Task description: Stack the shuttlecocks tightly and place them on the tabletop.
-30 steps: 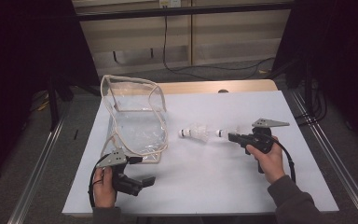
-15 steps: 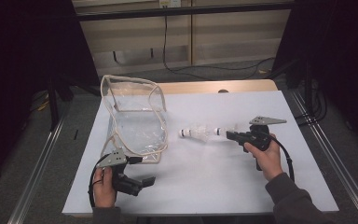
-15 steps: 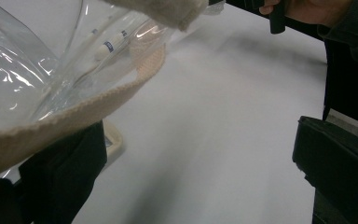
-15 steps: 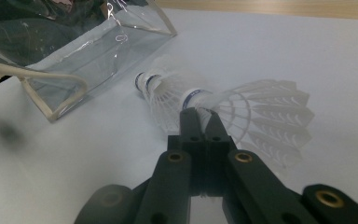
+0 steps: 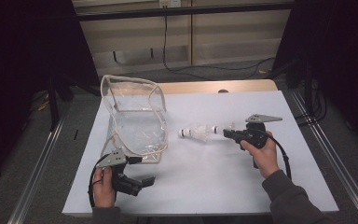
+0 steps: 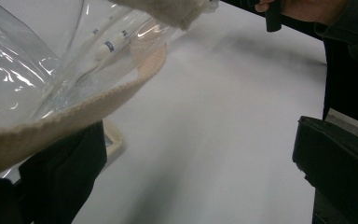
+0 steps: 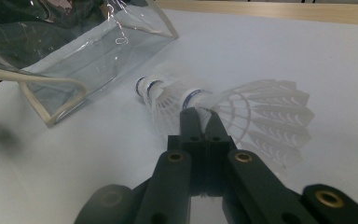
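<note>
A row of nested white shuttlecocks lies on the white table, corks pointing at a clear plastic bag with beige trim. My right gripper is shut on the nearest shuttlecock, just behind its cork, in the right gripper view. The other shuttlecocks stick out ahead toward the bag. My left gripper rests at the table's front left, below the bag's mouth. Its jaws stand wide apart. The bag's beige rim drapes above the left jaw.
The table's wooden back edge lies beyond the white sheet. Metal rails run along both sides on the floor. A dark sleeve and the other hand sit at the far right of the left gripper view.
My right gripper has slid a little left toward the bag, taking the shuttlecocks with it. The left gripper and the bag have stayed put.
</note>
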The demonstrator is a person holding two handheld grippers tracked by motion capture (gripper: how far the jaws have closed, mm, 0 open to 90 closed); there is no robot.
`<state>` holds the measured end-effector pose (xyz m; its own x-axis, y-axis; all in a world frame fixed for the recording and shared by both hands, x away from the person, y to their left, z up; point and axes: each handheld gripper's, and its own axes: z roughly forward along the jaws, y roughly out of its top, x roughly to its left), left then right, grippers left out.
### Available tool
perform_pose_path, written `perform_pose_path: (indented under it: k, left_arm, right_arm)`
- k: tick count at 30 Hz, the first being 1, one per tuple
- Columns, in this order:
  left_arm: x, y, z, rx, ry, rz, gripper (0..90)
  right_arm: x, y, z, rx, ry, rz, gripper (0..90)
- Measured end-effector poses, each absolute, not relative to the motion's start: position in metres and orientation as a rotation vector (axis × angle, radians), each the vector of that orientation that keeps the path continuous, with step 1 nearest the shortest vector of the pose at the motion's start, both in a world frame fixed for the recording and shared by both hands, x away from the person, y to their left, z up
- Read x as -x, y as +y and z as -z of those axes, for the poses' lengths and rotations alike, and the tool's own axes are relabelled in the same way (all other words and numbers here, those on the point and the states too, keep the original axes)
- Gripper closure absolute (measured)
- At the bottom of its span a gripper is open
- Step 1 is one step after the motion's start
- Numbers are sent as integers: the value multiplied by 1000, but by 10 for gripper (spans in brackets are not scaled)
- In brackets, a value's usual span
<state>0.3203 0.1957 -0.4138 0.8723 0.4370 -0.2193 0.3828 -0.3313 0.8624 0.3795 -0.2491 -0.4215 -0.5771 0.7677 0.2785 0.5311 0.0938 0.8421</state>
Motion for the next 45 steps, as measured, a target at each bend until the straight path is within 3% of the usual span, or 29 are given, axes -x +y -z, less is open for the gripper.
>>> perform_pose_path:
  k: [45]
  left_arm:
    - [-321,195,415,-1958,600,-61,30]
  right_arm:
    - [-390,-231,432,-1301,2182,-1465,895]
